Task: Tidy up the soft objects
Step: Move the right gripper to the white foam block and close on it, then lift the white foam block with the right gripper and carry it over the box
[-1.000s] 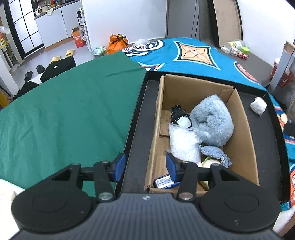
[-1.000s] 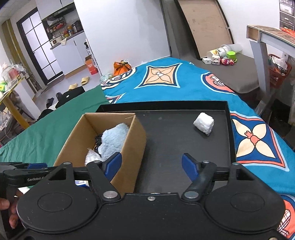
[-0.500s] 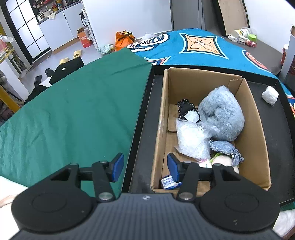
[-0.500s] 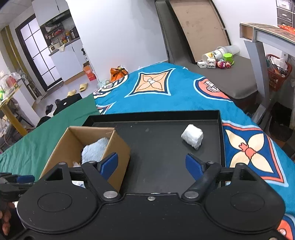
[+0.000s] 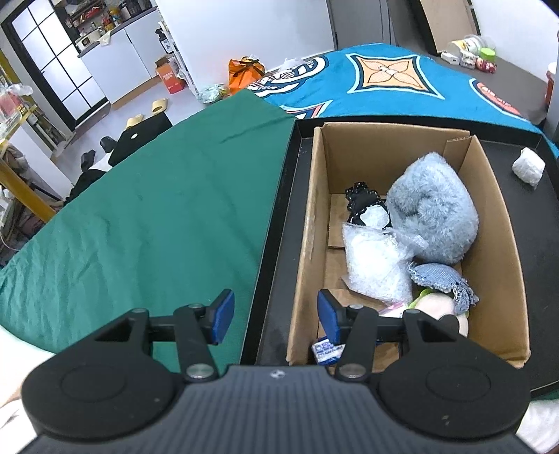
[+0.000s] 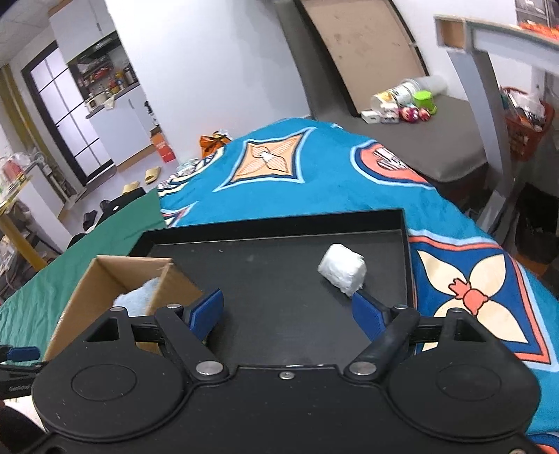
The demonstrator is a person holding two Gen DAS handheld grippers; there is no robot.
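Lying alone on the black tray (image 6: 279,272), the white wrapped bundle (image 6: 342,269) sits near the tray's right wall, well apart from the cardboard box (image 5: 489,195). The box holds a blue fluffy toy (image 5: 433,213), a bubble-wrap packet (image 5: 377,265) and other soft pieces. The right gripper (image 6: 288,312) hovers spread and empty just short of the bundle; the left gripper (image 5: 276,316) is likewise released, straddling the box's near left corner.

Home: kitchen counter (image 5: 115,33), slippers (image 5: 159,104)
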